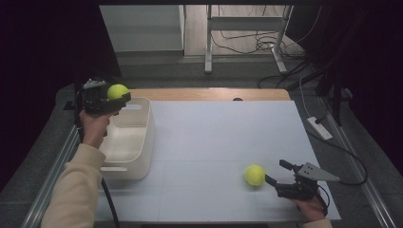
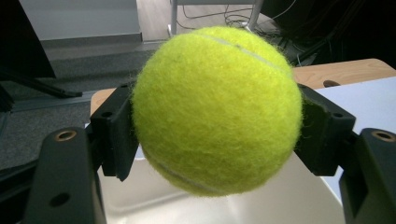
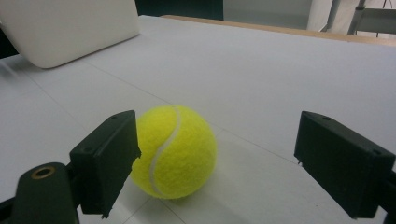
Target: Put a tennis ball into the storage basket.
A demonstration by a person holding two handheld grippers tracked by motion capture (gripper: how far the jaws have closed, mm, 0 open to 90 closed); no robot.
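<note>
On the white table (image 1: pixel 214 137), the left gripper (image 1: pixel 114 97) pinches a tennis ball (image 1: pixel 117 91) above the white bin (image 1: pixel 135 142); the right gripper (image 1: pixel 276 173), jaws spread, faces a second tennis ball (image 1: pixel 254 175) right of the bin.

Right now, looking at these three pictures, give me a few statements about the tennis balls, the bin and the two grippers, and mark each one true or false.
1. The left gripper is clamped on a tennis ball. True.
2. That held ball is already lying on the floor of the white bin. False: it is held in the air above the bin's far left corner.
3. The right gripper has its jaws shut on the second tennis ball. False: the jaws stand open, with a wide gap on one side of the ball.
4. The second tennis ball rests on the white table. True.
5. The white bin stands at the table's right edge. False: it stands at the left edge.
</note>
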